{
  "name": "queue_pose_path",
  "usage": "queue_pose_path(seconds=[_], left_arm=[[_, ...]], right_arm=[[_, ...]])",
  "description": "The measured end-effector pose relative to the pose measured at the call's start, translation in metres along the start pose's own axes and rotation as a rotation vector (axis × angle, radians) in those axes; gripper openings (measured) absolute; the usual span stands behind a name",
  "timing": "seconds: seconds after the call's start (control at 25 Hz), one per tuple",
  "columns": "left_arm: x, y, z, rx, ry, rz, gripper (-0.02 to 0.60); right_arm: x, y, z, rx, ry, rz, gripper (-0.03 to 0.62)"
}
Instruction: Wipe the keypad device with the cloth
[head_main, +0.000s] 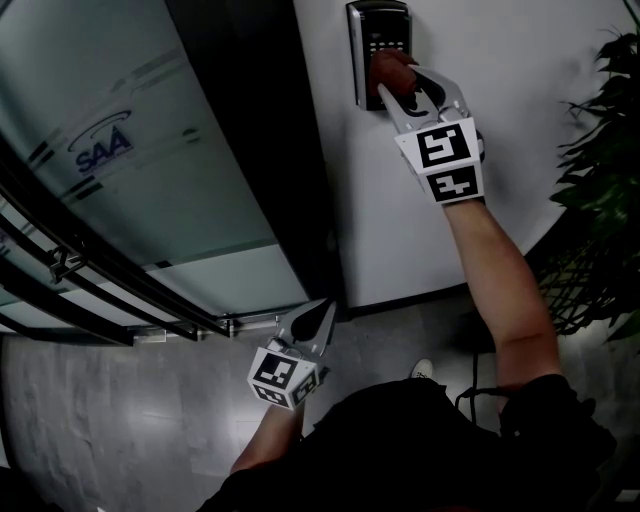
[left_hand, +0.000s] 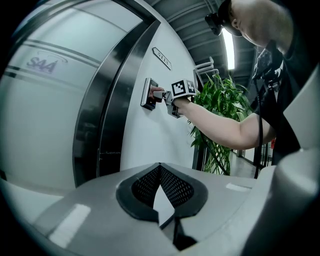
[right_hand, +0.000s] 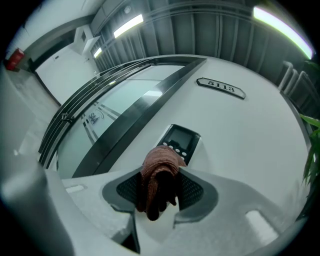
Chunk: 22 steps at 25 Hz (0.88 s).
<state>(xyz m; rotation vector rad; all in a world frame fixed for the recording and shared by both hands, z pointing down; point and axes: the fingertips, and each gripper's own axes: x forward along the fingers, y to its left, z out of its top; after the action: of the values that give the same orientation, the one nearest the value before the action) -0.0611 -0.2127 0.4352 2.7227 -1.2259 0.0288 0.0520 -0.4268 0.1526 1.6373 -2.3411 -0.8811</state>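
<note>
The keypad device (head_main: 378, 50) is a small dark panel with a silver rim, a screen above rows of pale buttons, fixed flat on the white wall (head_main: 500, 60) just right of the dark door frame (head_main: 255, 130). The cloth (right_hand: 160, 172) is a reddish-brown wad, bunched and folded over itself; its front end is pressed against the lower part of the keypad device, below the buttons, and hides that part in the head view. Left of the frame stands a frosted glass door (head_main: 150, 200) with a blue logo, and a leafy green plant (head_main: 600, 180) grows well to the right of the device. In the right gripper view a number plate (right_hand: 220, 87) sits on the wall above it. Nothing lies between the cloth and the panel. The right claw (head_main: 400, 85) points straight at the wall at the end of a bare forearm stretched up and forward, its jaws clamped on the cloth, which bulges out between the dark mesh pads. The left claw (head_main: 318, 322) hangs low by the person's waist, over the grey floor (head_main: 120, 420), aimed at the foot of the door frame, well apart from the device; its jaws meet at the tips and grip nothing
</note>
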Motion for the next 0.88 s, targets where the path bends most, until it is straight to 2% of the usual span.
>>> queue_pose_path(seconds=[0.88], left_arm=[[-0.001, -0.006, 0.001, 0.005, 0.002, -0.003, 0.015]], right_arm=[[-0.015, 0.038, -0.053, -0.001, 0.099, 0.060, 0.149]])
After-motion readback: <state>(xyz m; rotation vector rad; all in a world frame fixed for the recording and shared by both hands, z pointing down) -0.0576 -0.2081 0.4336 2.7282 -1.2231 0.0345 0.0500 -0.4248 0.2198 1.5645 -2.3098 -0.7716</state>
